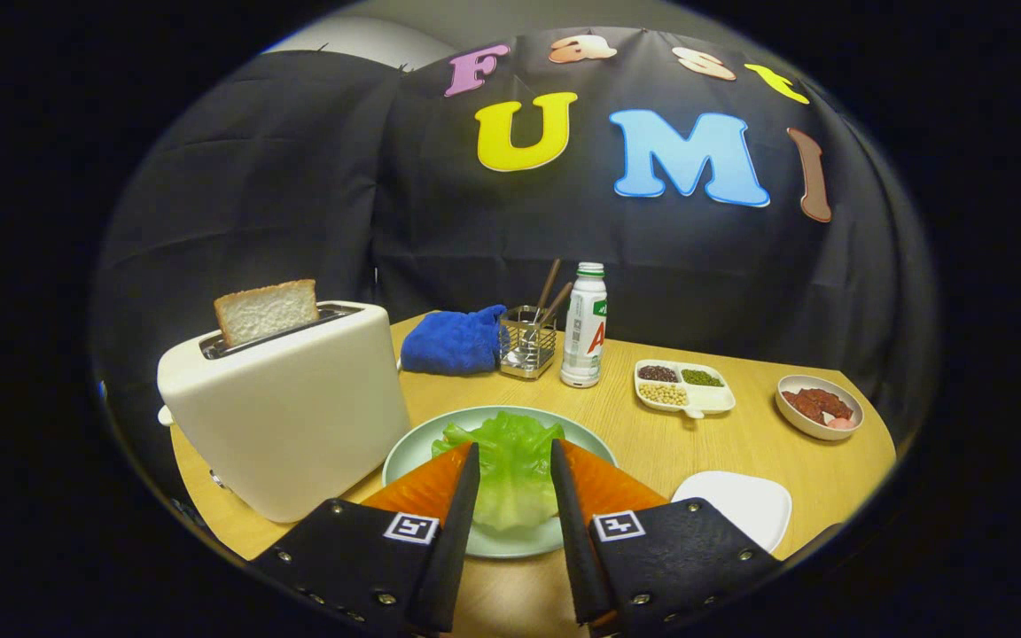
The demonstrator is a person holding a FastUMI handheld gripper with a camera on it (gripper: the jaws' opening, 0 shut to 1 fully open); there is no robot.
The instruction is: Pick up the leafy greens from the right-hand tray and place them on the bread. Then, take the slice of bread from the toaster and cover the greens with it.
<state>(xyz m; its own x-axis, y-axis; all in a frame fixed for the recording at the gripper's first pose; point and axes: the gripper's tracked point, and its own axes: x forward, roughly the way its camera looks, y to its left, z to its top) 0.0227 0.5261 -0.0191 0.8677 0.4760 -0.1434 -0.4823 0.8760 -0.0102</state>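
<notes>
Gripper (515, 465) spread wide around leafy greens (510, 465).

Staged kitchen set inside a recording booth.

Draped black cloth wall (298, 177) behind a wooden worktop (705, 452); toaster (289, 408) at its left edge, utensil holder (528, 341), bottle (584, 328) and blue mitt (455, 341) along the back edge.

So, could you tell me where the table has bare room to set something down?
Bare wood lies between the green plate and the divided dish, and between that dish and the white tray. The back, by cloth, holder and bottle, is crowded.
</notes>
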